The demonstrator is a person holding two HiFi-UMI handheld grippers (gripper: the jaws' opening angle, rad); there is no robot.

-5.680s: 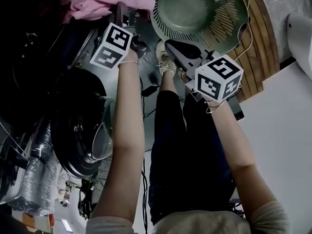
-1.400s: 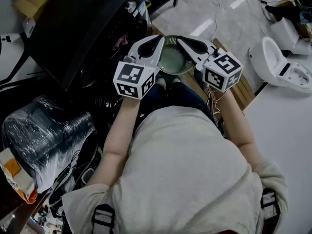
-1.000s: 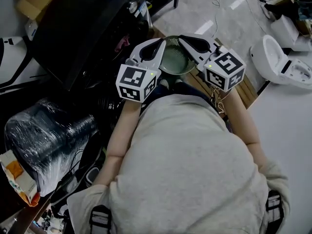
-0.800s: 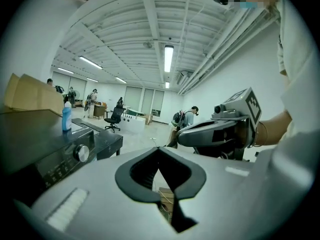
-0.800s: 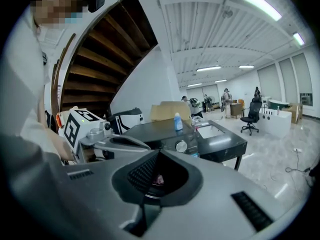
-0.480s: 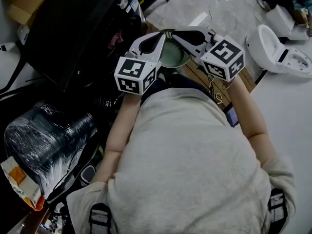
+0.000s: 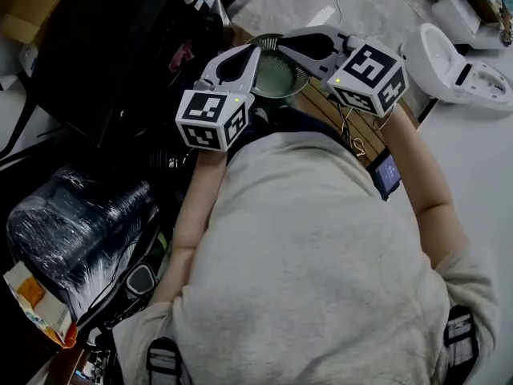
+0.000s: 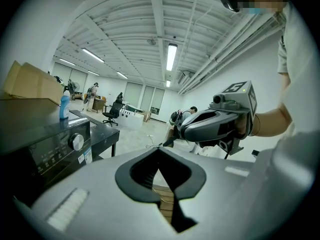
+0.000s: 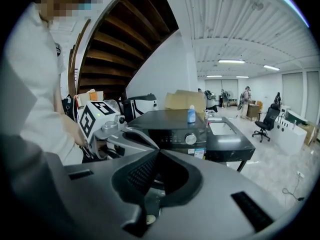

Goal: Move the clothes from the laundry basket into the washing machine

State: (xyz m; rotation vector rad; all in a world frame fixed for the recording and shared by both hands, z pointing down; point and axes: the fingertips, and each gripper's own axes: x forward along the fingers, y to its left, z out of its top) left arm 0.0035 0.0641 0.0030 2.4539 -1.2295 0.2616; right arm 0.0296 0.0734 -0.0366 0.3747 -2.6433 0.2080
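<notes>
Beige shirt [image 7: 321,255] fills the foreground, where seconds ago bare arms reached down over a basket that showed far larger. The left gripper [image 8: 159,149] and right gripper [image 9: 160,151] are both clenched on nothing, their tips close together above the green laundry basket [image 7: 280,79]. It looks empty and sits on wooden slats [image 7: 325,107]. Further left, a scrap of pink clothes [image 7: 182,56] shows at the black washing machine [image 7: 120,46].
</notes>
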